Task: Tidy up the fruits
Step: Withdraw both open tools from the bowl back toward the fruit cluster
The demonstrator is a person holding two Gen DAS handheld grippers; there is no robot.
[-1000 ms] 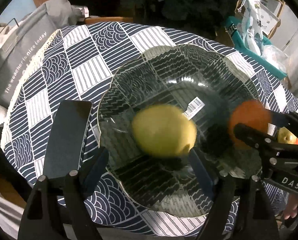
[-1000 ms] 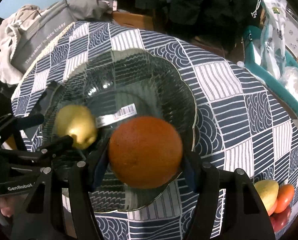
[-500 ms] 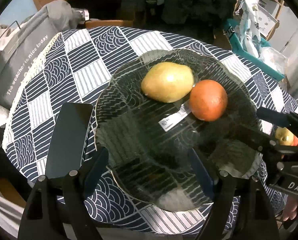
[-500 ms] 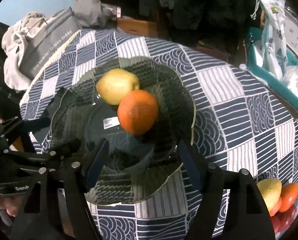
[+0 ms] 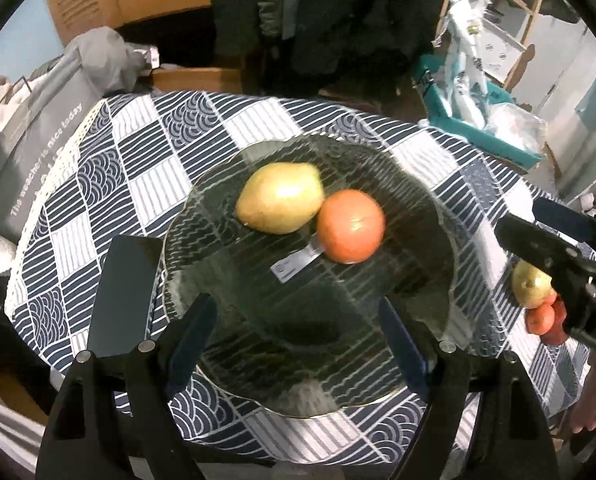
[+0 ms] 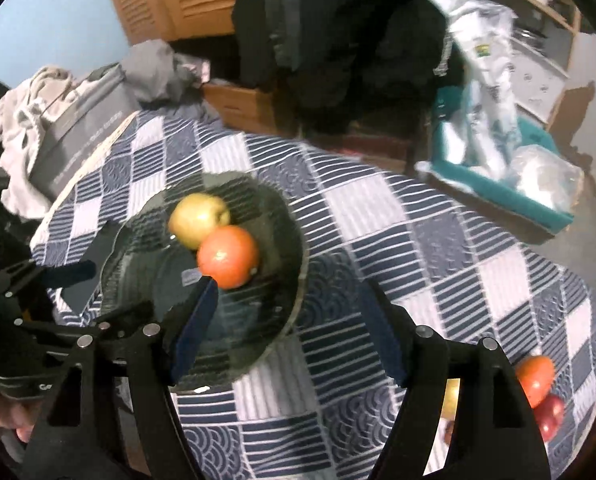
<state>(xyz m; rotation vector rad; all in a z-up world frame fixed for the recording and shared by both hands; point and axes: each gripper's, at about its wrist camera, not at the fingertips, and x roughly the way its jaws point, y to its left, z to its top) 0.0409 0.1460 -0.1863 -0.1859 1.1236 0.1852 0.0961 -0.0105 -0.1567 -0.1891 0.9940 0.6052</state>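
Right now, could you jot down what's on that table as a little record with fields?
plate: glass plate on the checked tablecloth
on plate: yellow pear touching an orange, paper label beside them
off plate: loose fruit pile at the table's edge
left tool: open, empty
right tool: open, empty

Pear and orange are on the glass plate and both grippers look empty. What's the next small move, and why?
Probably swing the right gripper toward the loose fruit pile at the table's near right edge. Both the pear and orange already rest on the glass plate; the pile is unsorted and nearest that gripper.
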